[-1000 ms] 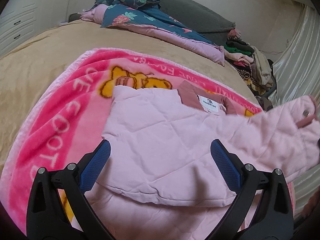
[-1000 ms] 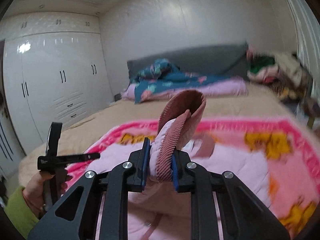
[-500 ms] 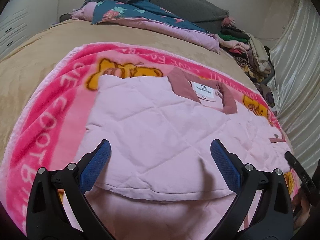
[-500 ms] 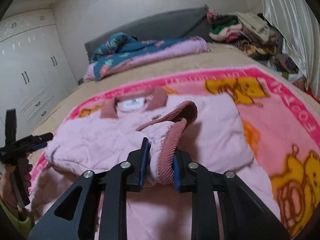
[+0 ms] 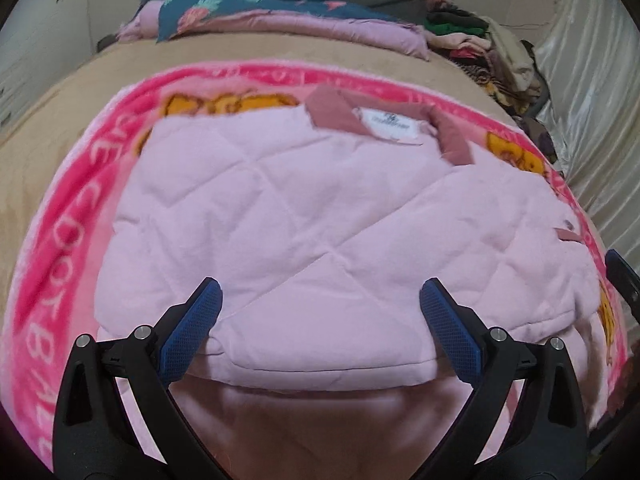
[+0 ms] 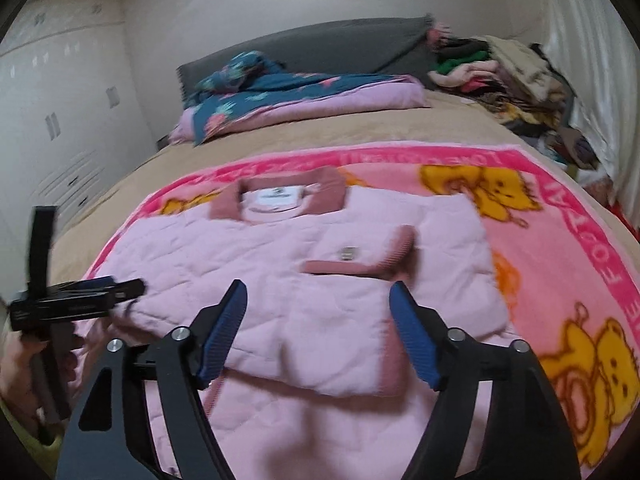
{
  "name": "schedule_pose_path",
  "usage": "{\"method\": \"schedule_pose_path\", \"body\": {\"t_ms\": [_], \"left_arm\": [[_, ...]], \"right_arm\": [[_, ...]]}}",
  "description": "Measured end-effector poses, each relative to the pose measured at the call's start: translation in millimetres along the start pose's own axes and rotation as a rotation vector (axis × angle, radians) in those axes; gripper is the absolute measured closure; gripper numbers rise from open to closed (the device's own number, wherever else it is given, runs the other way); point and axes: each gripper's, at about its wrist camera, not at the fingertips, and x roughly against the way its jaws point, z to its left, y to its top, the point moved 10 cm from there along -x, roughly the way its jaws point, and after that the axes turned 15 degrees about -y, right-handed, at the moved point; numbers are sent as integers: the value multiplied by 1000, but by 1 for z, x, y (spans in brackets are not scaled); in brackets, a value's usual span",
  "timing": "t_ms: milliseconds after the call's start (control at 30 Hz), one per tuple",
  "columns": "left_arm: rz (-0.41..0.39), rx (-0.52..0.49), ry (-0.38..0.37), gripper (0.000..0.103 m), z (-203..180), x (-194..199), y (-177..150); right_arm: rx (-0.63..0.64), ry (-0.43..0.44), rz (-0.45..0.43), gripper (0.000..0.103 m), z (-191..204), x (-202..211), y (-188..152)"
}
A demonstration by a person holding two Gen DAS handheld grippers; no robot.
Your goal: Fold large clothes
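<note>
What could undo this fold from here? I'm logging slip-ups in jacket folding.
1. The ribbed dusty-pink cuff lies loose on the quilted pale-pink jacket; the right gripper, jaws opening with nothing between them, might snag it while pulling away.
2. The puffy folded sleeve may spring back, since nothing pins it.
3. The left gripper hangs open over the jacket's near folded edge; a shallow pinch could catch only the top layer and skew the next fold on the fleecy pink bear-print blanket.
</note>
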Motion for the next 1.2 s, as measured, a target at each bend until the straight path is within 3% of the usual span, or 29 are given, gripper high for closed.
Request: {"method": "schedule_pose_path", "body": {"t_ms": [300,433,533,667,900,1200], "left_arm": [[8,38,-7,8,16,-9,-8],[8,36,-7,8,15,-9,-8],[9,37,-6,8,16,-9,-8],[11,34,0,8,15,-9,-7],[16,27,-1,8,10,-3,-5],[-20,45,-9,8,5,17,-1]], "right_arm": [[154,62,73,23,58,-26,4],[183,9,128,23,59,-51,-4],[196,11,202,20,59,-73,-21],[206,25,226,17,60,-91,-33],[178,5,212,15,59,-95,-36],[76,22,157,13,49,-56,-35]]}}
